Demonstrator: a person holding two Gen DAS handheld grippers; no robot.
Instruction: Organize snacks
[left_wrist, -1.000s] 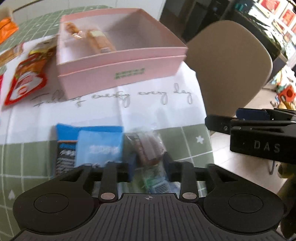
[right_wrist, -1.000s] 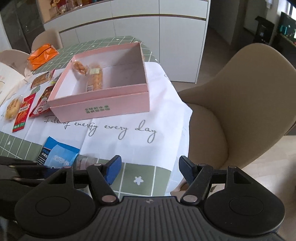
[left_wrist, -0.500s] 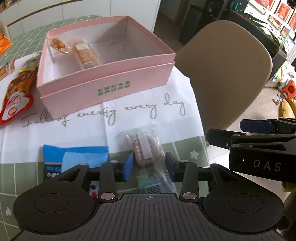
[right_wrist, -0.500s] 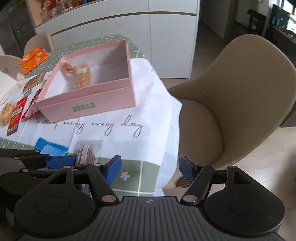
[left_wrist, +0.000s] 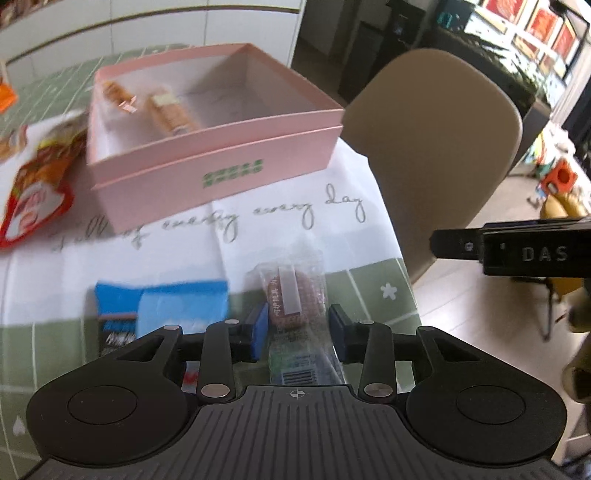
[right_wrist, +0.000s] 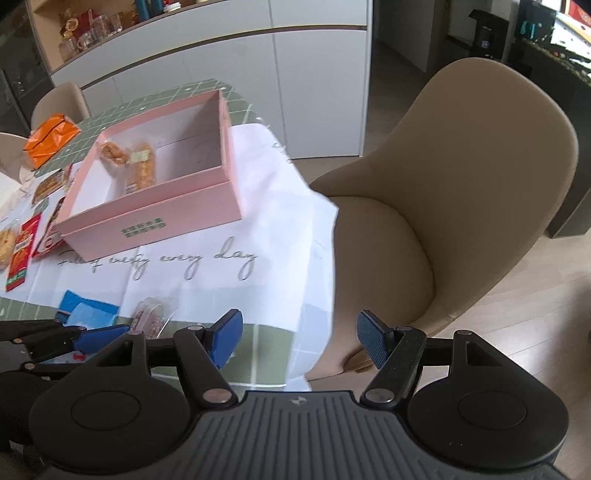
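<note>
surface: table (left_wrist: 22, 332), green grid cloth | on it: white mat (left_wrist: 258, 240), pink box (left_wrist: 221, 162), blue packet (left_wrist: 162, 306)

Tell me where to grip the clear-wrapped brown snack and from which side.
Grip the clear-wrapped brown snack across its narrow width at the near half, coming down from the table's near edge. It lies lengthwise between the closing left gripper fingers, already aligned.

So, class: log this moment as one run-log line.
left gripper: closing around clear-wrapped snack | right gripper: open, empty | pink box: two snacks inside

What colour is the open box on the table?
Pink, with small green lettering on its front. The box shows best in the left wrist view.
</note>
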